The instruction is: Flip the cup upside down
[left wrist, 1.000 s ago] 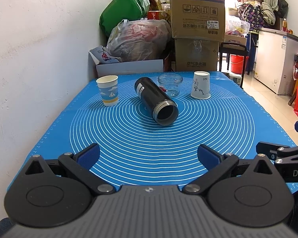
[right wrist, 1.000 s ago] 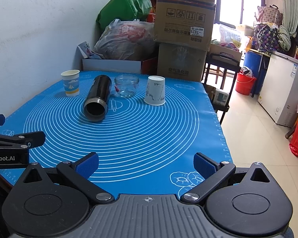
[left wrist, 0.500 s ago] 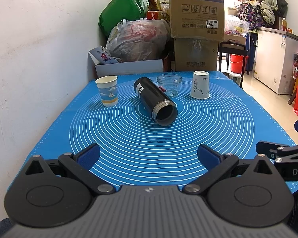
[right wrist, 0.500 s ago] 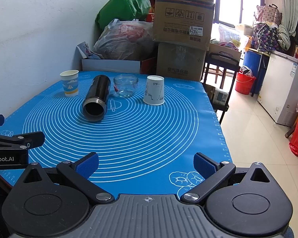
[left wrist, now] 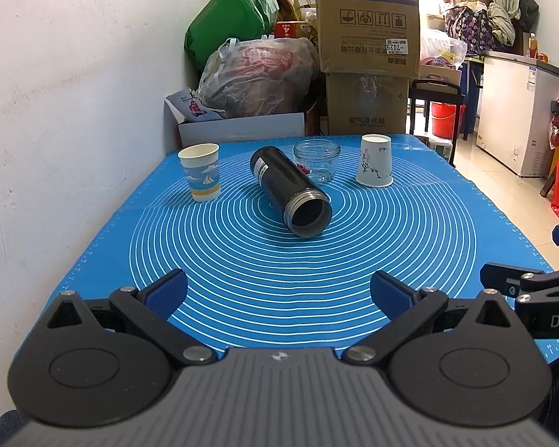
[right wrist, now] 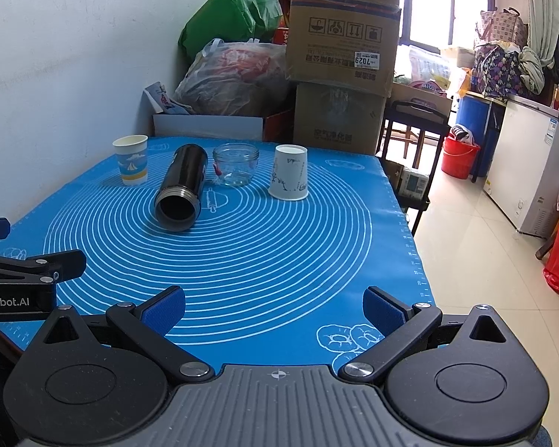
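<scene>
From the left wrist, the left gripper (left wrist: 278,292) is held wide apart over the blue mat (left wrist: 410,231), nothing clasped, and the upright paper cup (left wrist: 200,171) is seen at eleven o'clock, mouth up, long axis vertical. From the right wrist, the right gripper (right wrist: 274,305) is likewise spread and empty, the cup (right wrist: 131,164) found at ten o'clock, left of the lying black flask (right wrist: 182,186). It is judged light, thin-walled and easily crushed, best pinched gently mid-wall.
</scene>
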Demonstrator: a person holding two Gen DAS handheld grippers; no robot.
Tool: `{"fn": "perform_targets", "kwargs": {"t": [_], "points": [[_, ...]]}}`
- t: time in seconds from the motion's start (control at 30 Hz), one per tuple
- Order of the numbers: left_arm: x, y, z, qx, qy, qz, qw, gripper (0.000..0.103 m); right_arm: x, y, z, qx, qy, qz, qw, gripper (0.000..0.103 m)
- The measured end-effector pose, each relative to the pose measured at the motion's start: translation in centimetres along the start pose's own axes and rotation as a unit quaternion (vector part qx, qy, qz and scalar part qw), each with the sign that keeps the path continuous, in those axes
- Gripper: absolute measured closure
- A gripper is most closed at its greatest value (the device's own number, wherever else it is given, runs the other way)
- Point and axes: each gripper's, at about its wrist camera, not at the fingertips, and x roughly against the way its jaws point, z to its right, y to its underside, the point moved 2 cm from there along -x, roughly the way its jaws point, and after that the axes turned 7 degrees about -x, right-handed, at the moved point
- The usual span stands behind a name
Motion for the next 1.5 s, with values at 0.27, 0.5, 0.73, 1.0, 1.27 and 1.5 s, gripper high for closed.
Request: {"fn": "perform_targets", "kwargs": {"t": [0.27,0.5,0.73,1.0,1.27,1.5], "points": [[0.0,0.0,0.0,0.000,0.000,0.000,1.0000,0.000,0.0,-0.1,0.0,-0.001,0.000,0.001,1.000,0.000],[-0.1,-0.1,0.0,-0.001,0.000,-0.001,1.0000,0.000,-0.1,0.0,0.1,-0.005,-0.001,0.000,1.000,0.001],[-0.5,-0.2,0.1,-0.001,-0.003,-0.003,1.0000,0.000,-0.4,0.0,0.6,-0.010,0.000,-0.001,1.000,0.001],[-2.7,-0.7,0.0,0.004,-0.016,-0.008,0.9998,0.000,-1.1,0.0,1.3,-0.021,0.001,0.003,1.000,0.002],[-7.2,-3.4,0.1,0.015,-0.021,-0.008,0.9996,0.000,-2.7,-0.5,2.6,-0.029,0.012,0.005,0.999,0.002],[-12.1,-5.8,0.8,0.011,-0.031,-0.012,0.9994,0.000,-4.6,-1.3,4.0,-0.042,0.019,0.010,0.999,0.002]]}}
